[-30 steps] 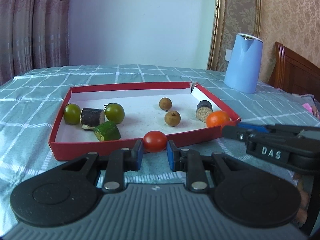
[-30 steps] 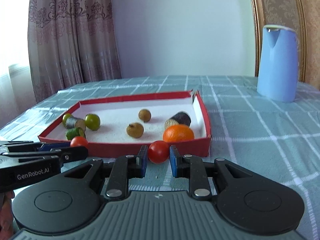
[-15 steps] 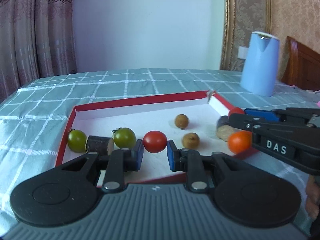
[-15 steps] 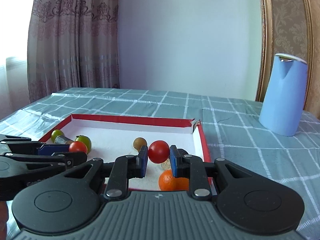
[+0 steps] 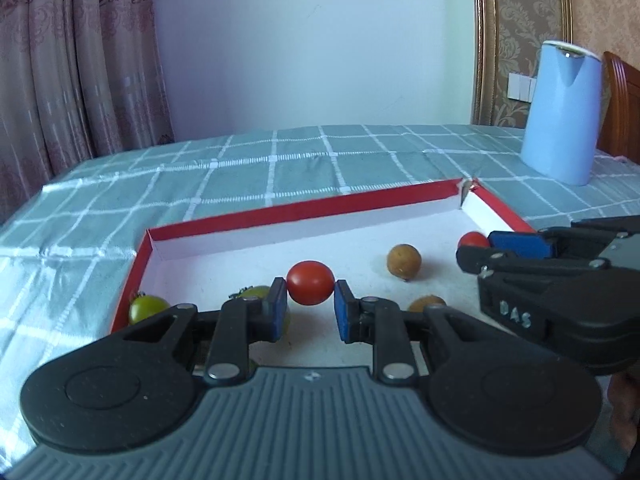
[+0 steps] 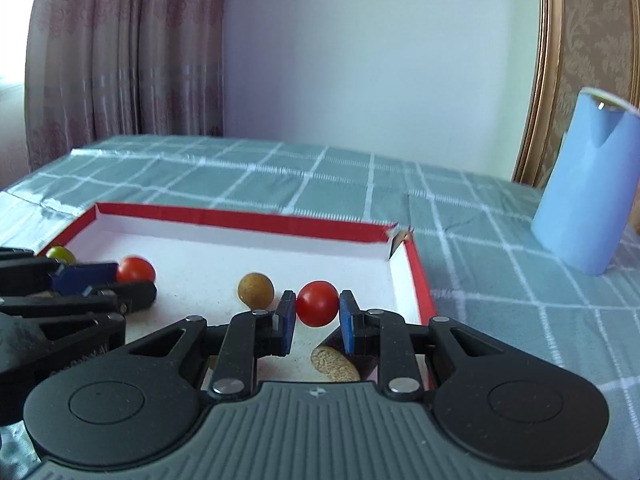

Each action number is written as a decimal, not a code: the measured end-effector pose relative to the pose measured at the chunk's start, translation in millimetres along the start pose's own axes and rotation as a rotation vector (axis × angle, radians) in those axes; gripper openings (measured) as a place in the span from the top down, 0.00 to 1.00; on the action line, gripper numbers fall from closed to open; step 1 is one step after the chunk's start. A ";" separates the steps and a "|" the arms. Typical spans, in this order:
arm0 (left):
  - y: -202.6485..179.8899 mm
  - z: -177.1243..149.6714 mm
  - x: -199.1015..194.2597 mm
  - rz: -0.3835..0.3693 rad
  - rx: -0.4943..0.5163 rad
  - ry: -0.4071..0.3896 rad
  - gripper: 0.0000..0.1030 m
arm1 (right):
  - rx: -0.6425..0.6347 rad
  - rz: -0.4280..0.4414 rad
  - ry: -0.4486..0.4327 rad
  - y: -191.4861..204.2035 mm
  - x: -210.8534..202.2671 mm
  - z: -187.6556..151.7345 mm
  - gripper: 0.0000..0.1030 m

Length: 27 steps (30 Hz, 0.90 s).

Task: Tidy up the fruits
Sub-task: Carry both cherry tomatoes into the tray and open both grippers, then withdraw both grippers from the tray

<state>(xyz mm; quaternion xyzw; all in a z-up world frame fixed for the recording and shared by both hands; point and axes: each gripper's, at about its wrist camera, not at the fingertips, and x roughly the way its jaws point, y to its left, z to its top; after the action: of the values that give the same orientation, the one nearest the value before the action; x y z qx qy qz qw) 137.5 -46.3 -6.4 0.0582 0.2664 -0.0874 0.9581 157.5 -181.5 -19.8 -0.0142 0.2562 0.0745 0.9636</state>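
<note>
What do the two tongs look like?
Both tongs, left and right, have black arms with round black discs, silver screws, blue pads at the fingertips and a ribbed grey body. White letters "DAS" mark the right one's side. No cables show.

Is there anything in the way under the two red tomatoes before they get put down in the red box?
Partly. The left gripper holds its red tomato over bare white floor of the red box. The right gripper's tomato hangs near a dark cut piece lying just below and nearer the camera.

Pale wall (image 5: 320, 40), patterned curtains (image 5: 76, 60), gilt frame (image 6: 546, 80).
</note>
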 end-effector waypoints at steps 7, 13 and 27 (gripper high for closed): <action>-3.6 -1.4 -0.8 0.037 0.014 -0.030 0.44 | 0.056 0.033 0.008 -5.8 2.7 0.6 0.78; 7.3 -2.4 -7.5 0.043 -0.045 -0.039 0.28 | 0.107 0.037 -0.027 -13.5 -12.7 -2.5 0.73; 17.1 -17.5 -48.8 0.054 -0.106 -0.057 0.12 | 0.163 0.024 -0.161 -17.4 -73.3 -30.7 0.30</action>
<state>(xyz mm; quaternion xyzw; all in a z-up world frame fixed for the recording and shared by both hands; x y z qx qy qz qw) 91.0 -20.2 5.3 0.0122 0.2416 -0.0490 0.9691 82.1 -210.7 -10.3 0.0732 0.1836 0.0661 0.9781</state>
